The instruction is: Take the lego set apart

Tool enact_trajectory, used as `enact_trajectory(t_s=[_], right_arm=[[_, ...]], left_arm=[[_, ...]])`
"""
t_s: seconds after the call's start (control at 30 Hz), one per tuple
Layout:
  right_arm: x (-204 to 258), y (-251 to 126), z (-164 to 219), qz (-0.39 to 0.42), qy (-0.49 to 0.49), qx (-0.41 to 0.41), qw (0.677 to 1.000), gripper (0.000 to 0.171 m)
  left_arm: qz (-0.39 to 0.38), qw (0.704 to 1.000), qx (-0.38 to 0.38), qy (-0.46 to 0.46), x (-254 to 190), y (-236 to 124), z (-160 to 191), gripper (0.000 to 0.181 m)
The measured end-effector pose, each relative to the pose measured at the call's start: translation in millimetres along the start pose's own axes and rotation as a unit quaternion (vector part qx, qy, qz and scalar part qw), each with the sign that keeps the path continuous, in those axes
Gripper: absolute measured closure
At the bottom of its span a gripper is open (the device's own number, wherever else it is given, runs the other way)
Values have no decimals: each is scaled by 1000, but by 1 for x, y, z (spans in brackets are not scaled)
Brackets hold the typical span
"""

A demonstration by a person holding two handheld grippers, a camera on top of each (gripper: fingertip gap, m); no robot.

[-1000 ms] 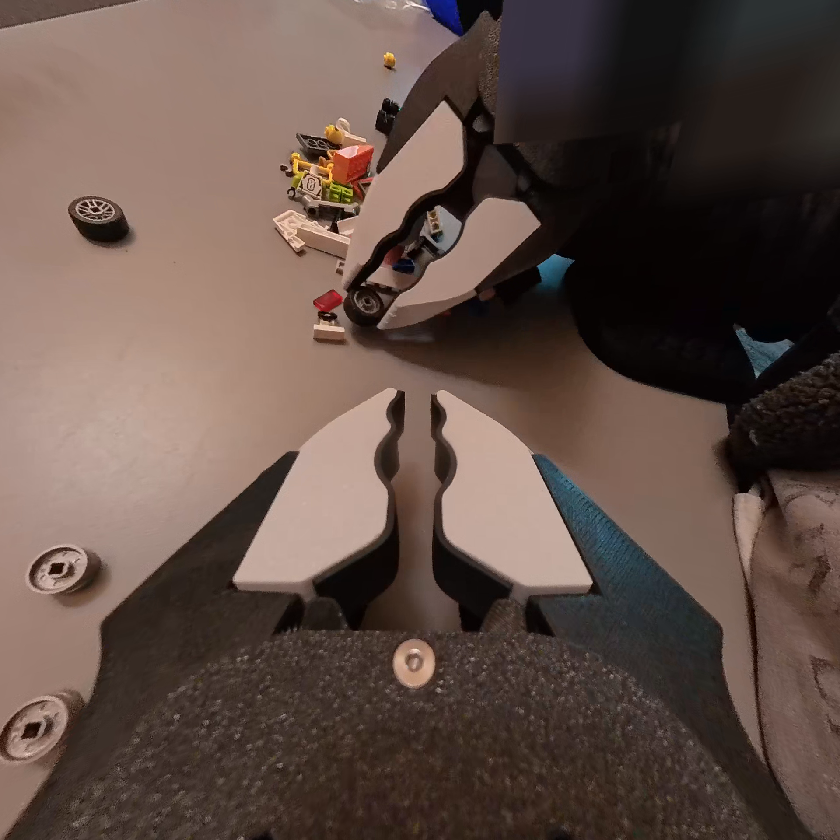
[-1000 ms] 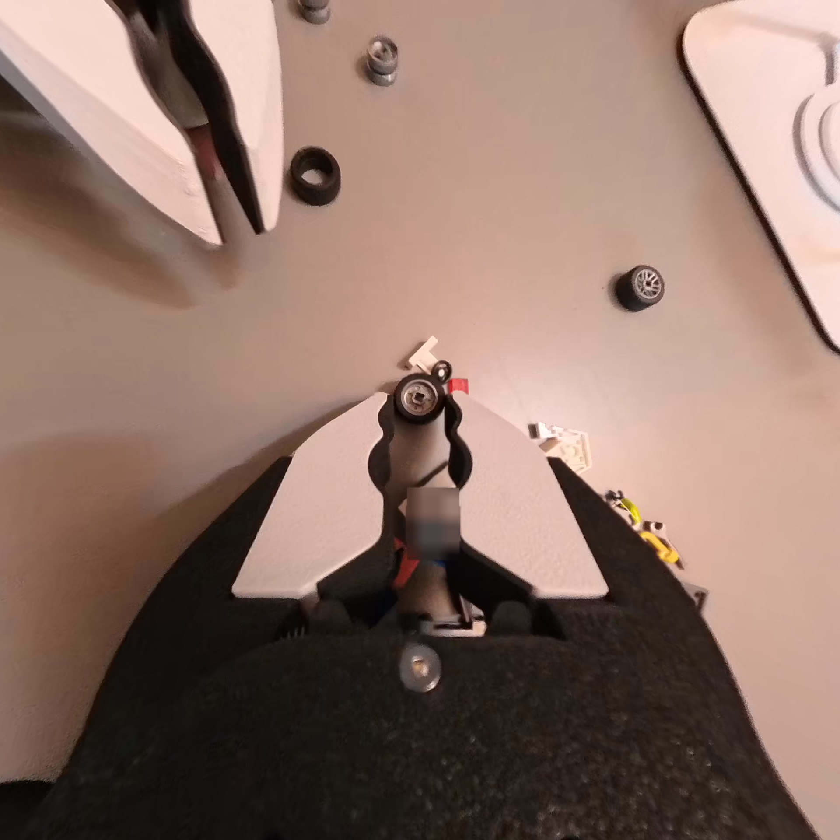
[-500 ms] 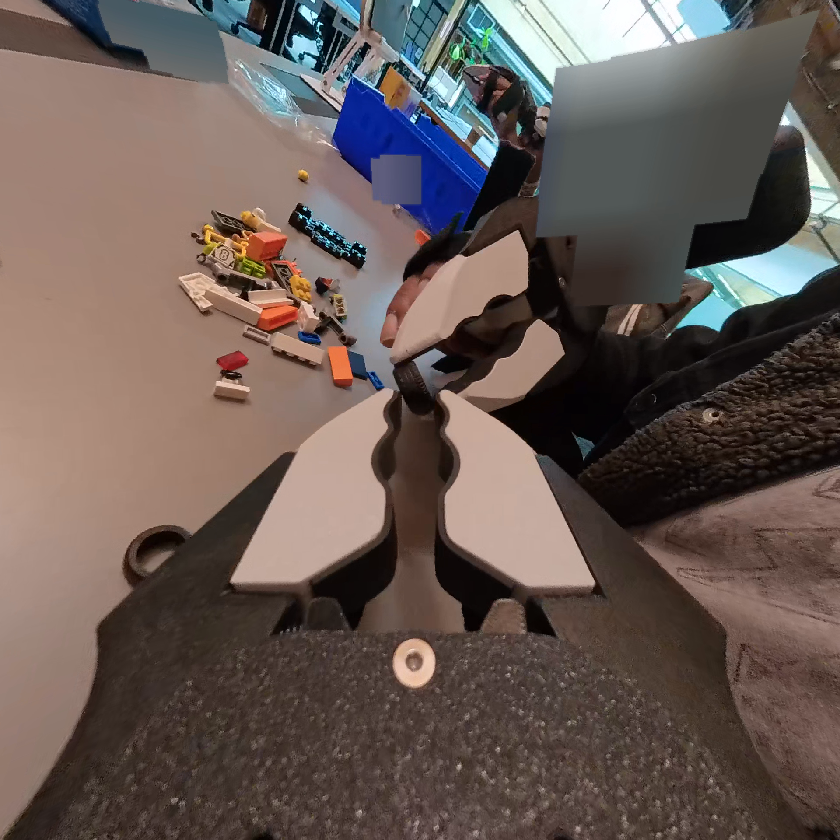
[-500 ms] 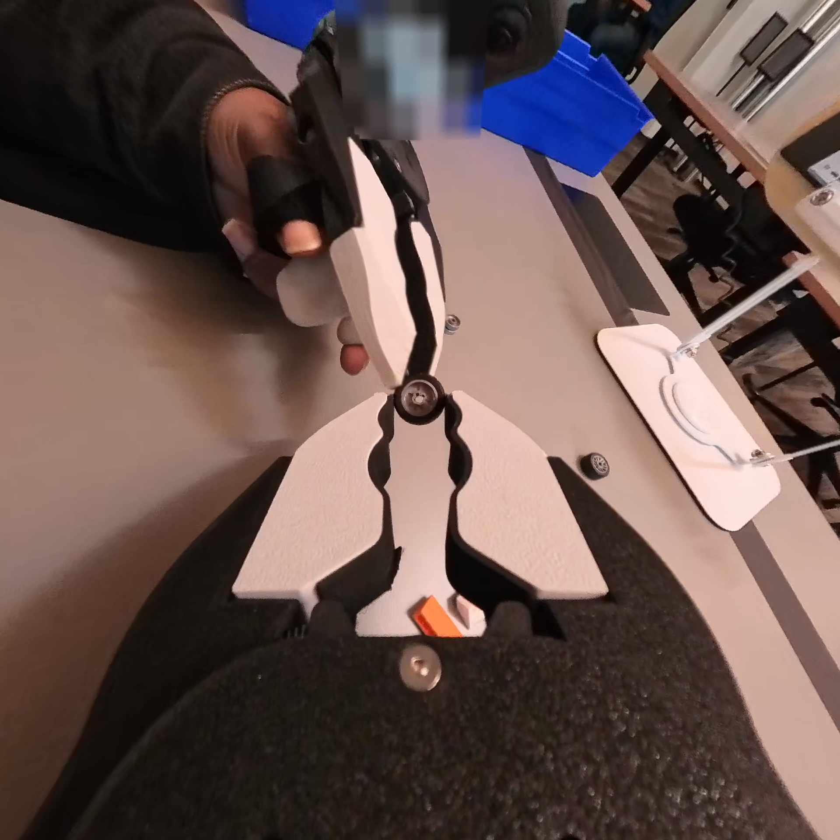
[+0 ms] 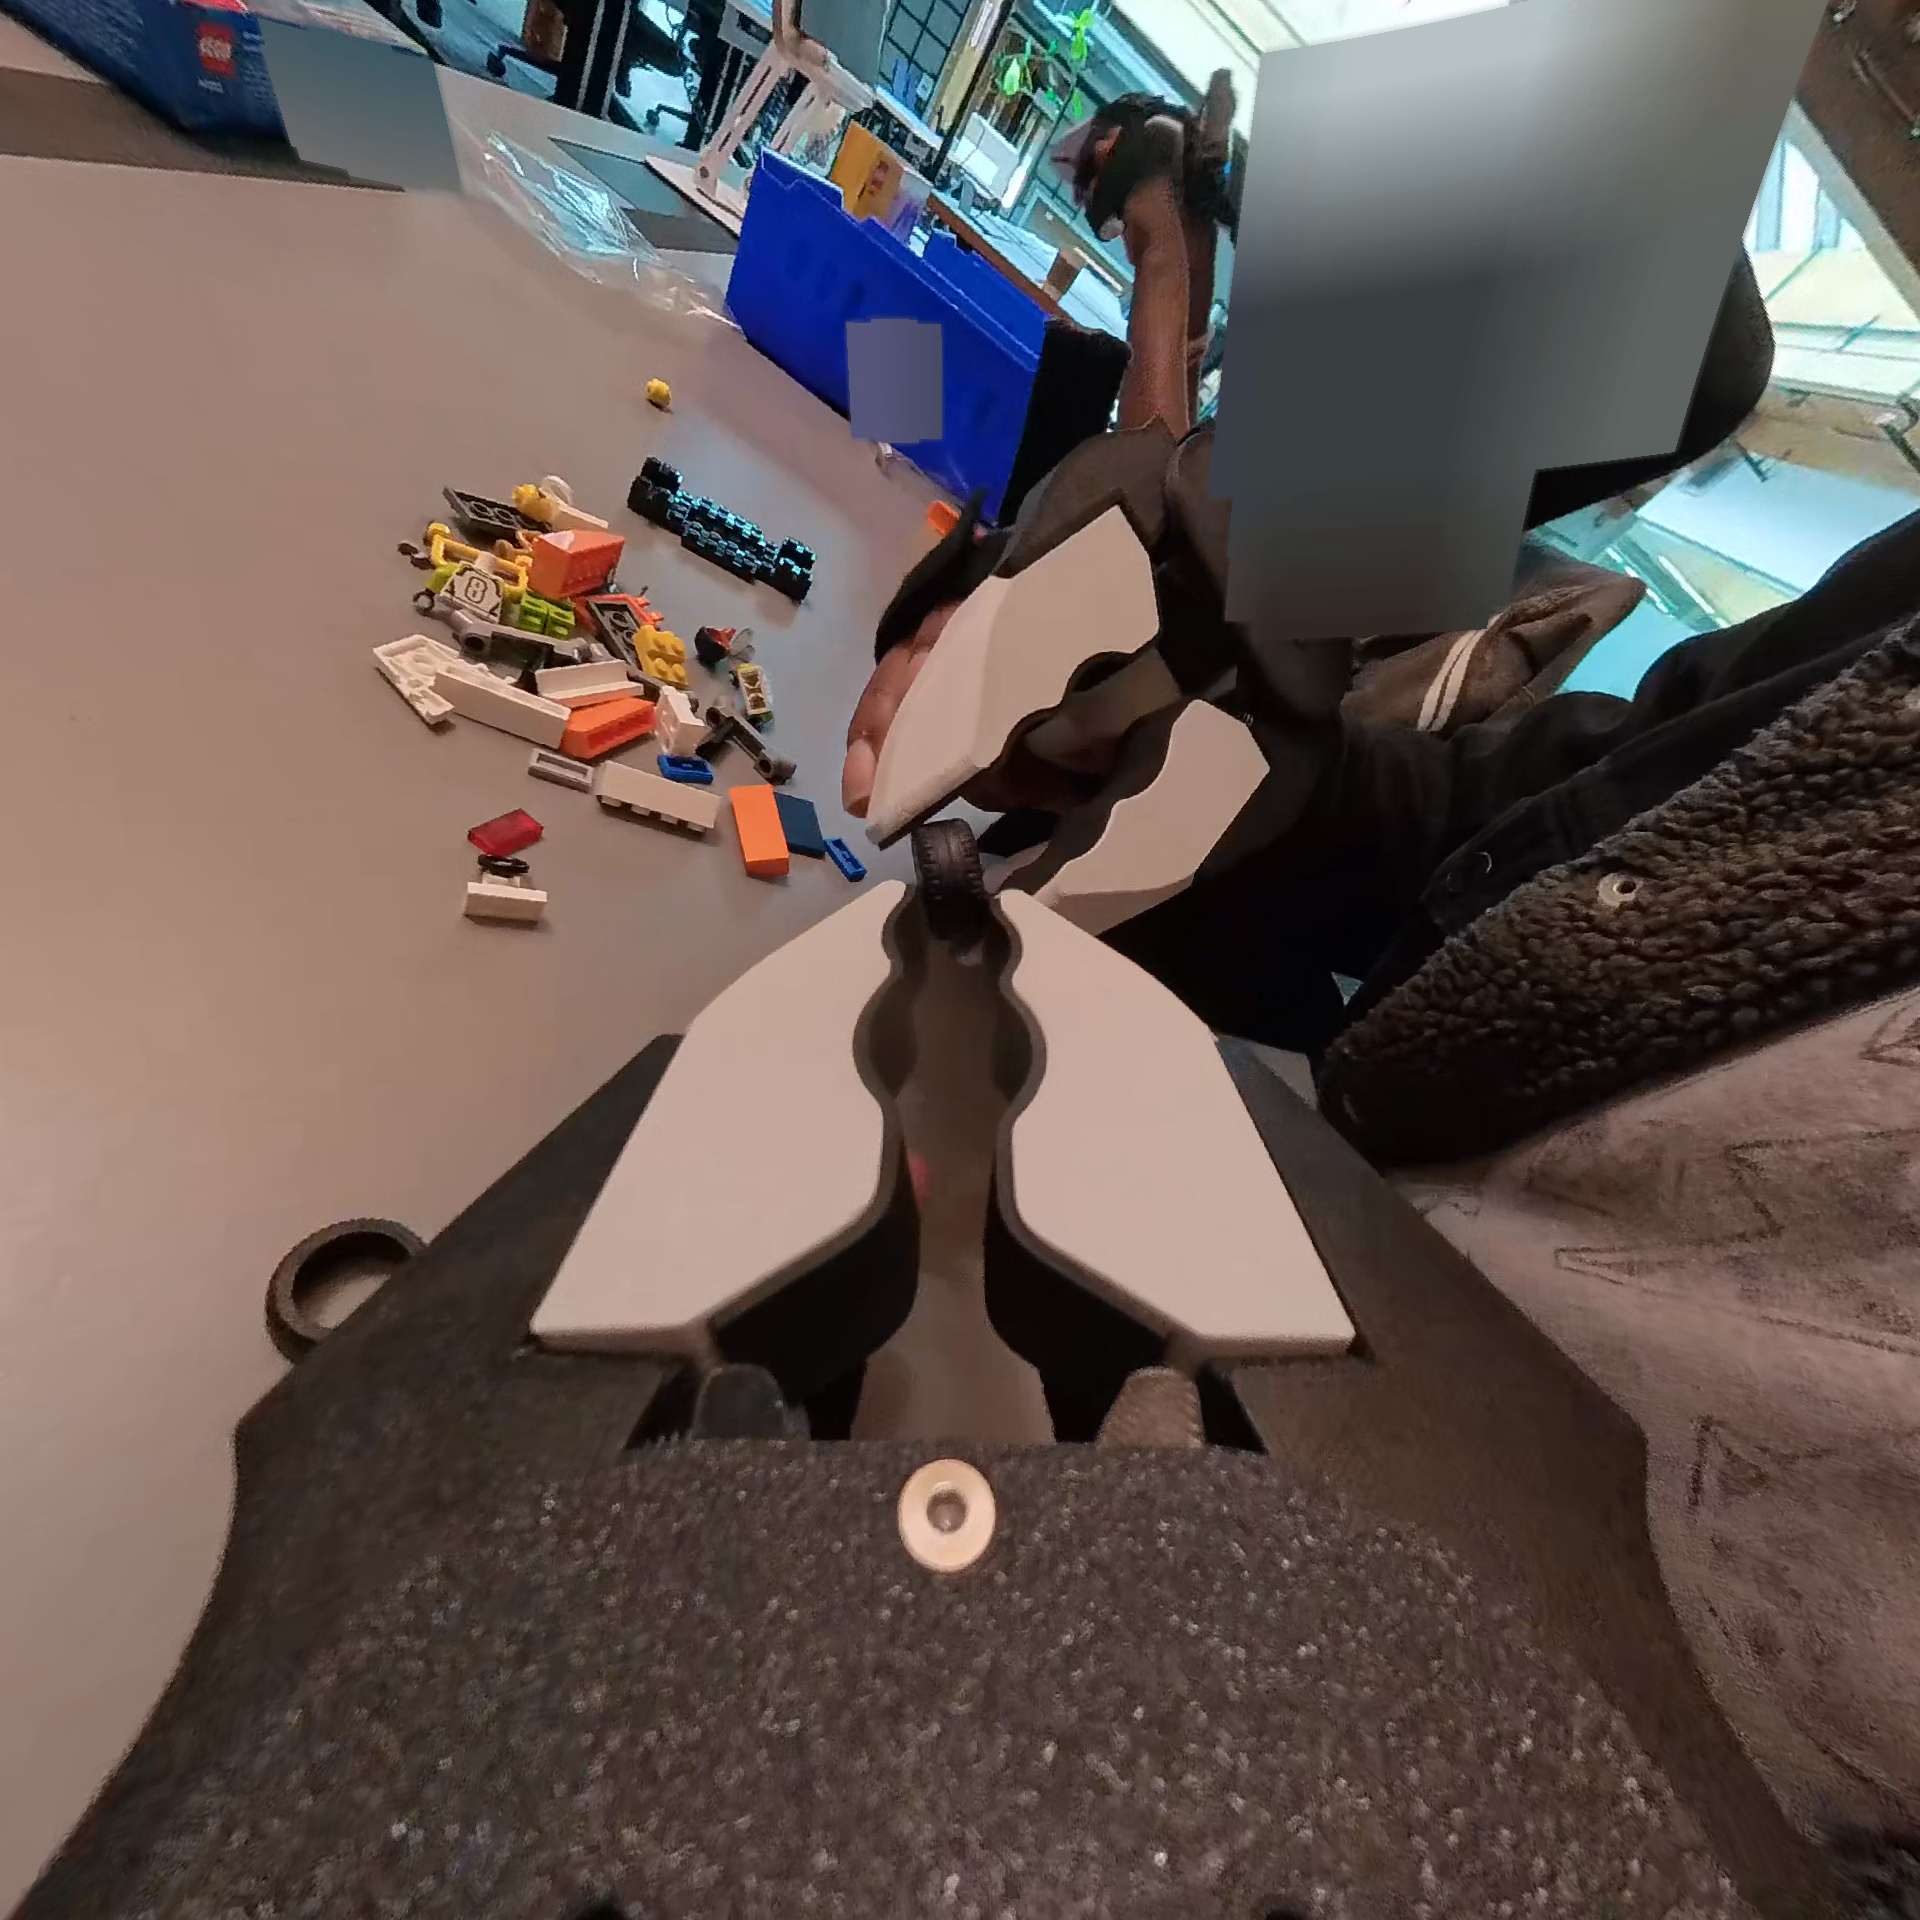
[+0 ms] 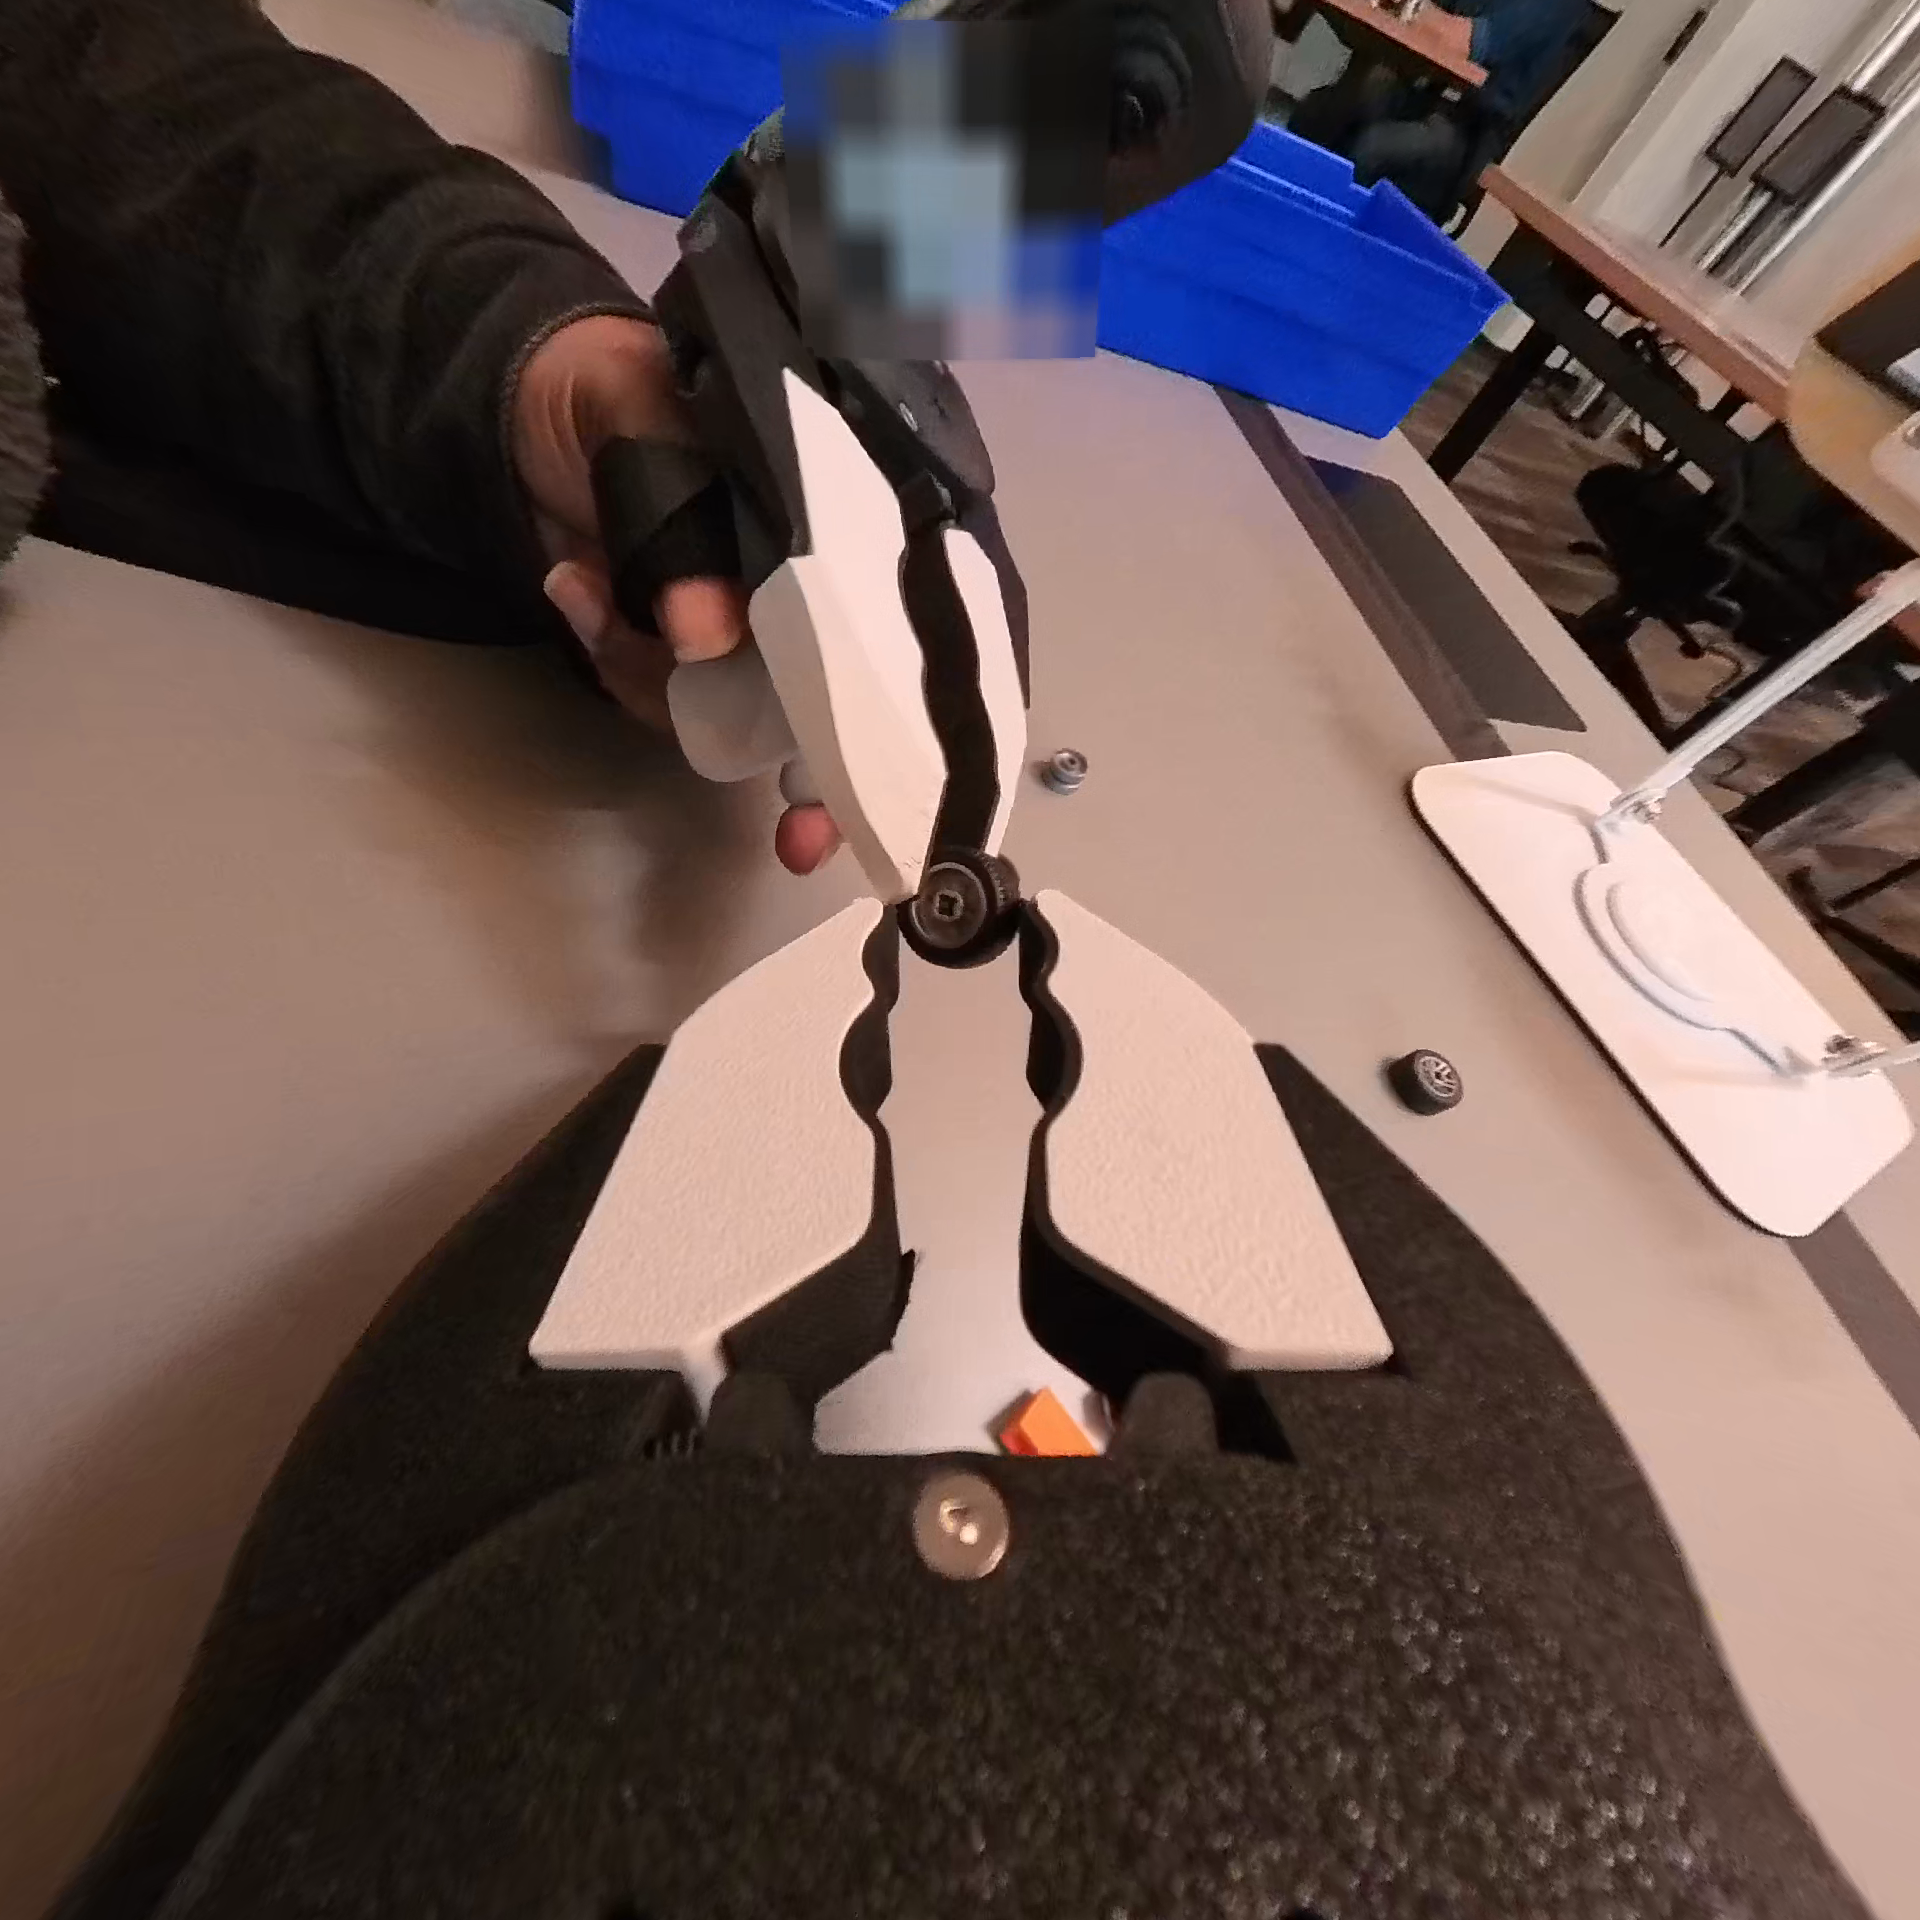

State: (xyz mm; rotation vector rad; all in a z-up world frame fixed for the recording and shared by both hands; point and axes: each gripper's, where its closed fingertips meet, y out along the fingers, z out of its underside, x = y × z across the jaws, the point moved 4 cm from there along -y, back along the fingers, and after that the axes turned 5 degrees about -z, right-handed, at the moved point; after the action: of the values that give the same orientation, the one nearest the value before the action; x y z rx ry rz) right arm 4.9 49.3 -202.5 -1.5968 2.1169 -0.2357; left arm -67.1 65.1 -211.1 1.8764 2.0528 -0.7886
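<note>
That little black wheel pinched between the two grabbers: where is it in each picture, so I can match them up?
Left wrist view: the wheel sits just above centre, seen edge-on at the left gripper tips, with the right gripper reaching in from above.
Right wrist view: the wheel sits near centre, hub facing the camera, at the right gripper tips.
Shared landmark: the blue bin at the far table edge.
</note>
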Motion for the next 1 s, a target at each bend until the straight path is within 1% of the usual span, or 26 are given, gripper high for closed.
enact_trajectory(t_s=[0.2, 0.37, 0.53, 0.63, 0.73, 0.87, 0.93, 0.97, 1.0], right_arm=[[-2, -3, 4, -6, 23, 2, 1000, 150], [-5, -14, -4, 28, -3, 2, 1000, 154], [4, -5, -3, 61, -69, 45, 995, 155], [4, -5, -3, 72, -79, 39, 993, 157], [1, -8, -4, 95, -104, 44, 989, 151], [5, -2, 1, 84, -112, 65, 988, 145], [6, 1, 3, 85, -119, 74, 987, 145], [6, 1, 4, 87, -118, 76, 986, 150], [6, 0, 3, 82, -112, 71, 988, 150]], left_arm=[[-18, 1000, -1, 7, 3, 1, 0, 171], [-38, 999, -3, -4, 12, -1, -1, 171], [-28, 999, -2, -18, 12, 0, 1, 171], [-9, 999, -8, -42, 11, 0, 0, 171], [-3, 998, -12, -64, 13, 1, 0, 171], [15, 996, -8, -87, 12, 2, 2, 171], [24, 995, 0, -93, 10, 4, 4, 171], [26, 995, 1, -95, 10, 4, 5, 171], [32, 995, 0, -99, 9, 4, 4, 171]])
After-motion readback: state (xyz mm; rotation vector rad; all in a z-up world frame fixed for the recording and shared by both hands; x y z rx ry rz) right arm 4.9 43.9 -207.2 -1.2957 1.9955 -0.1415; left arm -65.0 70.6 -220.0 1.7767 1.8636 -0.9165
